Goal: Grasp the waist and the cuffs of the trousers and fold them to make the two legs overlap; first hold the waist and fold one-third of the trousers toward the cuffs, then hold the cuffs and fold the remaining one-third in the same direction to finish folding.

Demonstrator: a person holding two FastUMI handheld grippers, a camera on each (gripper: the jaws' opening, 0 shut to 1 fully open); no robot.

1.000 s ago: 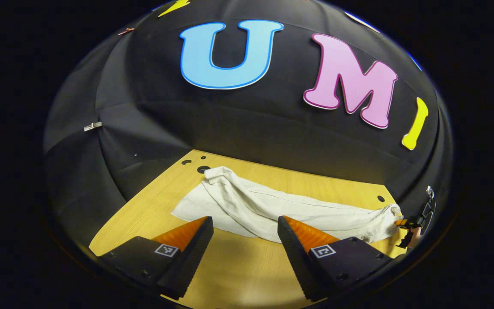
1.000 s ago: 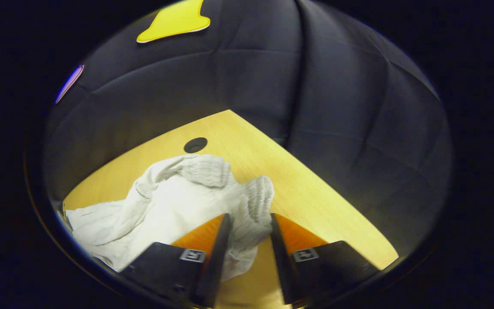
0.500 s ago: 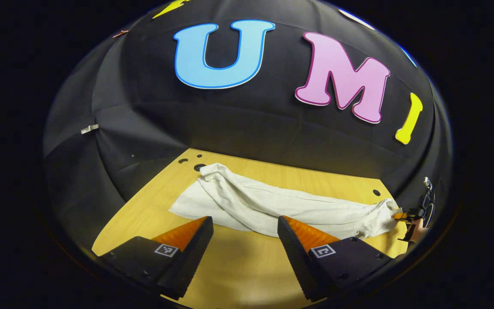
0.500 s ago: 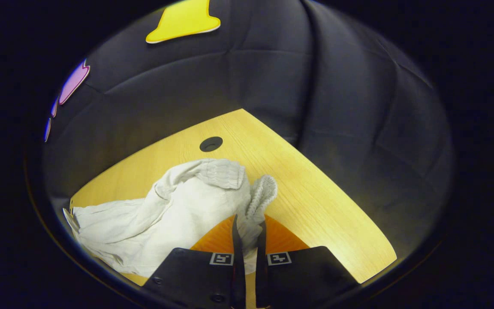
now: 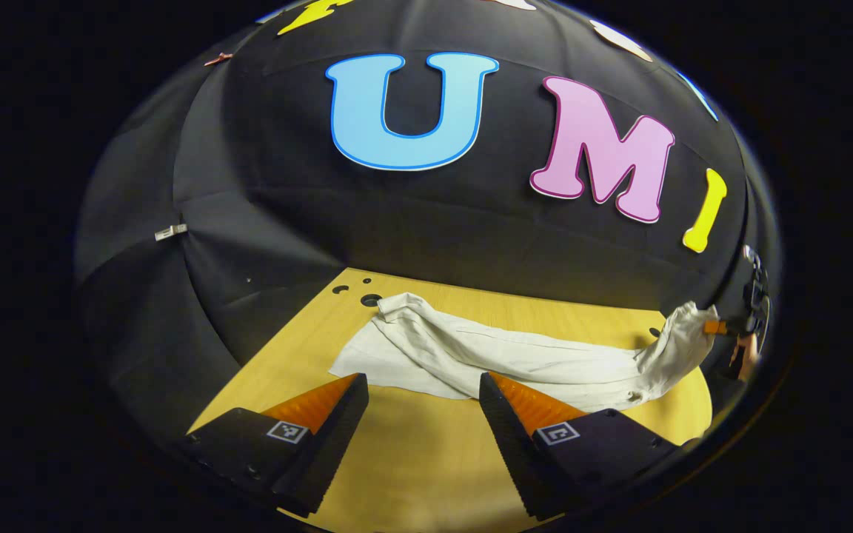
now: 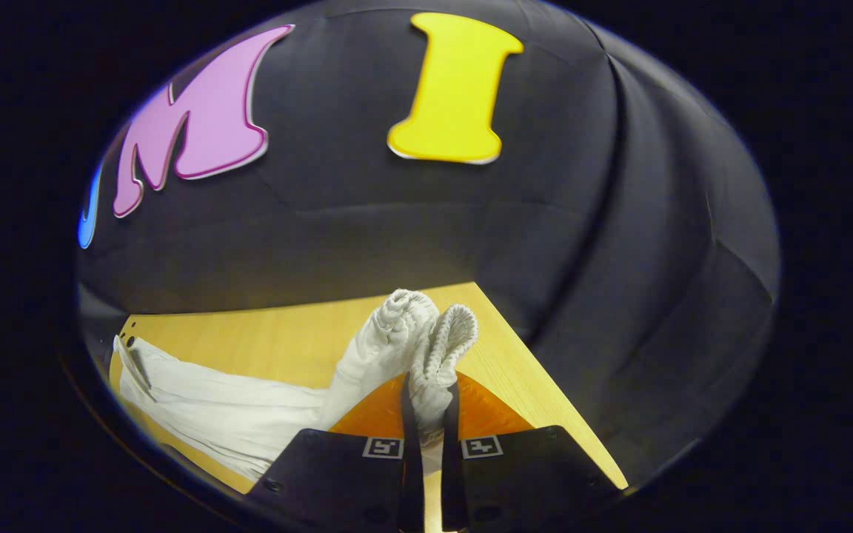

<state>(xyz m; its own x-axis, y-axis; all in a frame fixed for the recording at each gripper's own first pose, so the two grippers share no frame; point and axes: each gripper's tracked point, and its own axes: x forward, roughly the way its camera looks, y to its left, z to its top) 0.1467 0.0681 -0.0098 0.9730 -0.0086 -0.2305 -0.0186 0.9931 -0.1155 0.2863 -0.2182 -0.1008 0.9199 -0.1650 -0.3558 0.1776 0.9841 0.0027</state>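
The right gripper [image 6: 426, 414] is clamped on the raised waist [image 6: 437, 348] of the trousers [image 5: 515, 359]; the left gripper [image 5: 423, 392] is released above the worktop [image 5: 412, 459], so every fold appears outstanding.

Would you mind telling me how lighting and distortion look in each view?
Left gripper view: fisheye bows the table; trousers evenly lit, sharp. Right gripper view: waistband bright, sharp; wall dim.

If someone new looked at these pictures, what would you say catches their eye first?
The white trousers stretched across the wooden table, one end raised off it. In the right gripper view, the right gripper is pinched shut on the ribbed waistband. The left gripper hovers open near the table's front edge.
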